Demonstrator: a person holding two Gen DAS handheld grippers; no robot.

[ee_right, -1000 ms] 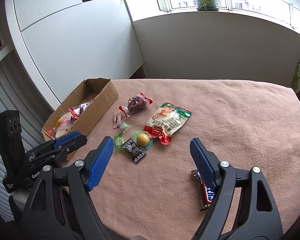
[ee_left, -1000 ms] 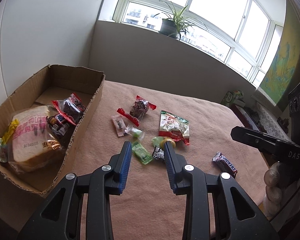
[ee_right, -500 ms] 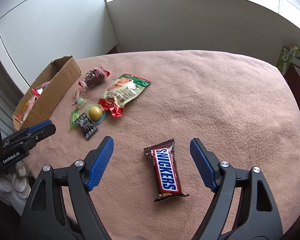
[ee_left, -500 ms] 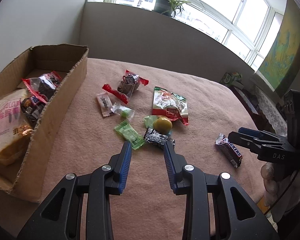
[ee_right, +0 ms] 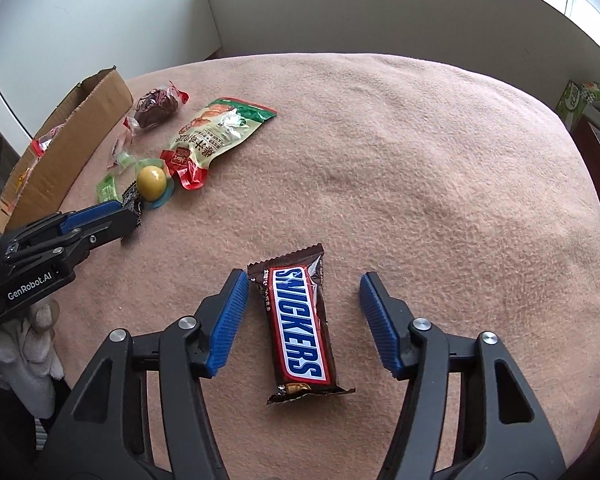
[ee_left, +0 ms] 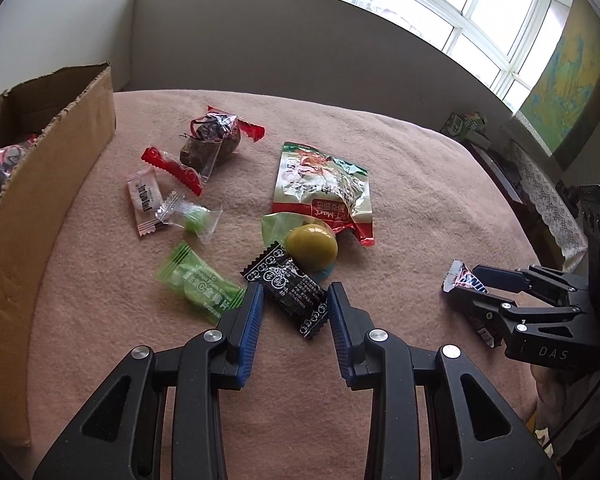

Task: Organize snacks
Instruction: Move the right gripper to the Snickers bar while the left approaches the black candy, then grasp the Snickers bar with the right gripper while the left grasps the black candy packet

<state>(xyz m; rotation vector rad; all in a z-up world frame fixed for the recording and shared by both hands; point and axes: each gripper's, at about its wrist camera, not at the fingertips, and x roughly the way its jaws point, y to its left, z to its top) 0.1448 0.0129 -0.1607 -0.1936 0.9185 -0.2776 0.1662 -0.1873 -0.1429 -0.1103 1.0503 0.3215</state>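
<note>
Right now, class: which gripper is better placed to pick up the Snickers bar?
The right gripper: its open fingers straddle the Snickers bar, while the left gripper sits across the table around a black candy wrapper.

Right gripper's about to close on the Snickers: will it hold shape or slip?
The Snickers looks like a solid bar, so probably stiff between the right gripper's open jaws. Its glossy wrapper may slide slightly. Lying flat on the blanket, it likely won't roll.

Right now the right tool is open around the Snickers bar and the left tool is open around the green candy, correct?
Not quite. The right tool does straddle the Snickers bar, but the left wrist view shows the left tool open around the black packet, not the green candy.
</note>
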